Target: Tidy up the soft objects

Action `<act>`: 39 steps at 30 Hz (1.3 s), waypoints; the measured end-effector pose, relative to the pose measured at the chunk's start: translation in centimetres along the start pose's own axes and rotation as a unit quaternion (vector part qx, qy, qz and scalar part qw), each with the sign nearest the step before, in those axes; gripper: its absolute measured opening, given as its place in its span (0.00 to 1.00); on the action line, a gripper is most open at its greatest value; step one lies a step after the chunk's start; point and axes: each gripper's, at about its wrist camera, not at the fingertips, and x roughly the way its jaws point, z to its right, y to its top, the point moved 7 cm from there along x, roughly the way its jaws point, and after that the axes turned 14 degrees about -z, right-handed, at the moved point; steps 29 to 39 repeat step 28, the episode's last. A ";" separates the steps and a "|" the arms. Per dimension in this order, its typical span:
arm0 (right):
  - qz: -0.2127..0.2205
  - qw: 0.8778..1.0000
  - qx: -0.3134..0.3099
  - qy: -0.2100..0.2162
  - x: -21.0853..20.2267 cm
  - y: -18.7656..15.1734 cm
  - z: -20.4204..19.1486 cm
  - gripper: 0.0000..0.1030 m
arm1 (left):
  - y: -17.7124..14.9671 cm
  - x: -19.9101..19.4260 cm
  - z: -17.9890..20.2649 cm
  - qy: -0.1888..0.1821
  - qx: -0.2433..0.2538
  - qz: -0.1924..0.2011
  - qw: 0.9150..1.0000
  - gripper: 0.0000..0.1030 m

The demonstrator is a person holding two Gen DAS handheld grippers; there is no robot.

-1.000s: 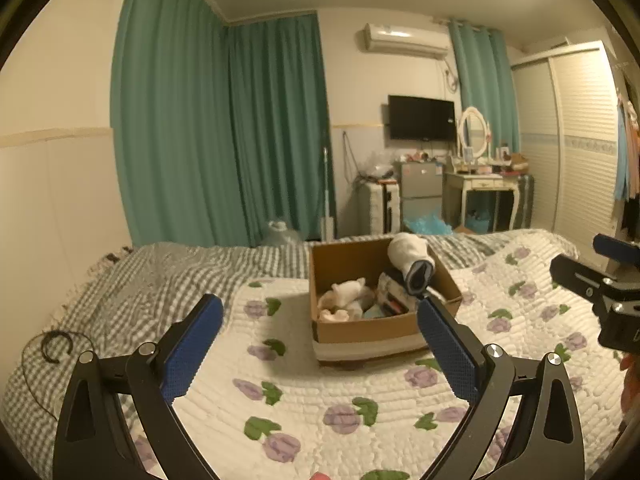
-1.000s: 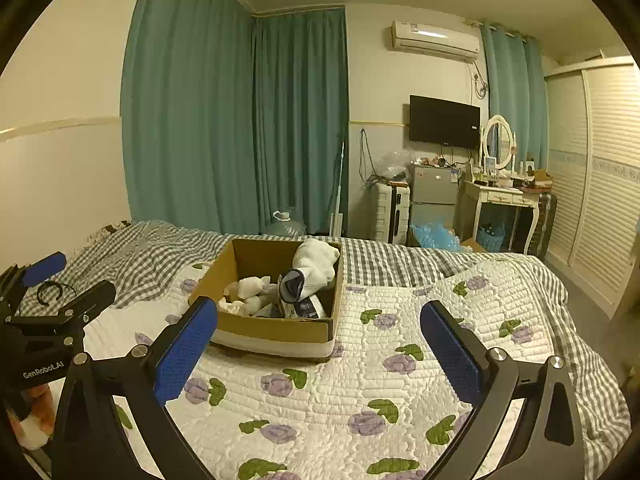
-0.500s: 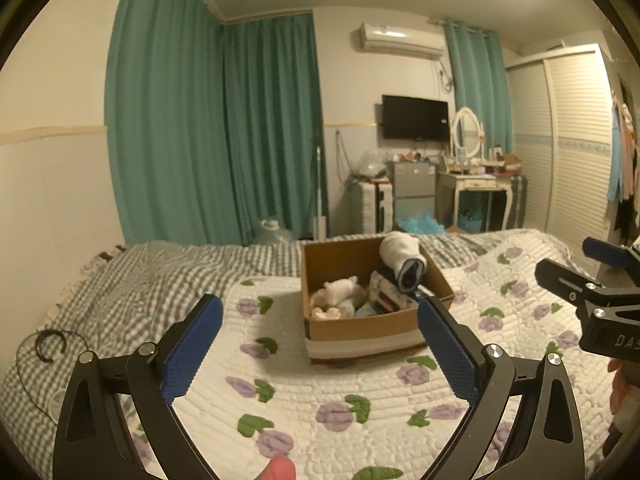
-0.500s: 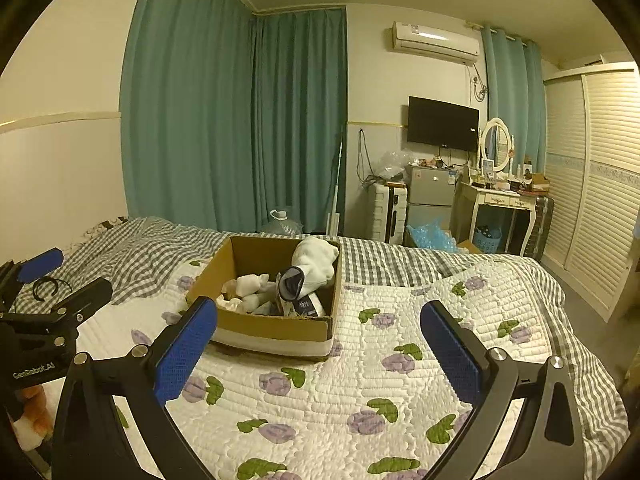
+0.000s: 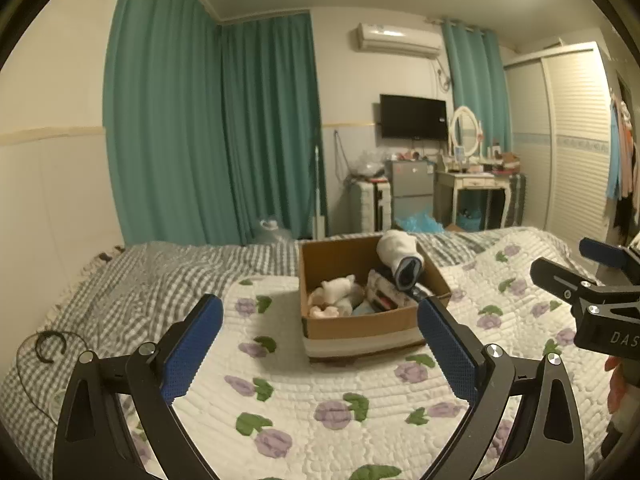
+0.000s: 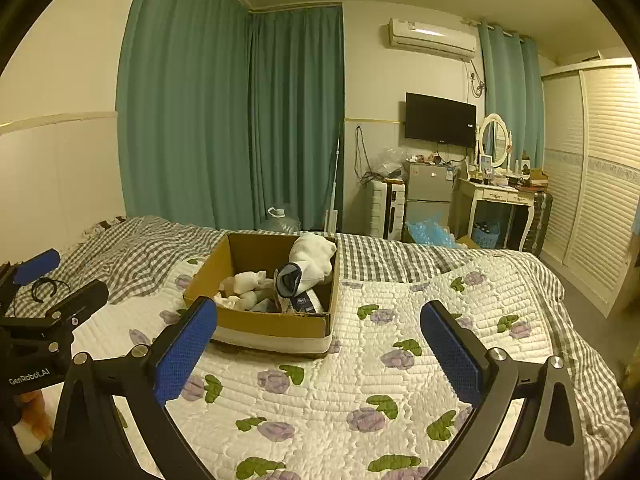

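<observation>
A bed (image 5: 320, 400) spread with a white quilt (image 6: 360, 380) printed in purple flowers and green leaves fills the foreground of both wrist views, with a grey checked blanket (image 5: 152, 276) lying across its far side. Beyond it we see teal curtains (image 5: 208, 132) covering the corner of the room, a louvred wardrobe (image 6: 600, 200) at the right, a wall-mounted television (image 6: 440, 119) under an air conditioner (image 6: 432, 34), and a dressing table (image 6: 500, 192) carrying an oval mirror.

On the quilt, near the bed's middle, sits an open cardboard box (image 5: 360, 328). The soft objects are inside it: a white sock with a dark blue cuff (image 6: 308, 264) draped up against the box's far right corner, and a pale, lumpy white soft item (image 5: 336, 292) lying low on the left of the box floor, among darker items we cannot make out.

We hold the left gripper (image 5: 320, 332) short of the box, its blue-padded fingers spread wide with nothing between them. The right gripper (image 6: 320, 340) hovers likewise, fingers parted and empty, to the right of its partner. A black loop of cable (image 5: 50, 346) rests on the checked blanket at far left.
</observation>
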 end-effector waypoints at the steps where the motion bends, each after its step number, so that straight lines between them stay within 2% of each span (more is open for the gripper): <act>1: -0.001 1.000 0.002 0.002 0.0 -0.1 0.0 0.99 | 0.0 0.0 0.0 -0.001 0.000 0.000 1.000 0.97; 39: -0.006 1.000 0.002 0.005 0.5 -0.3 -0.3 0.99 | -0.1 0.0 -0.1 -0.004 0.001 0.000 1.000 0.97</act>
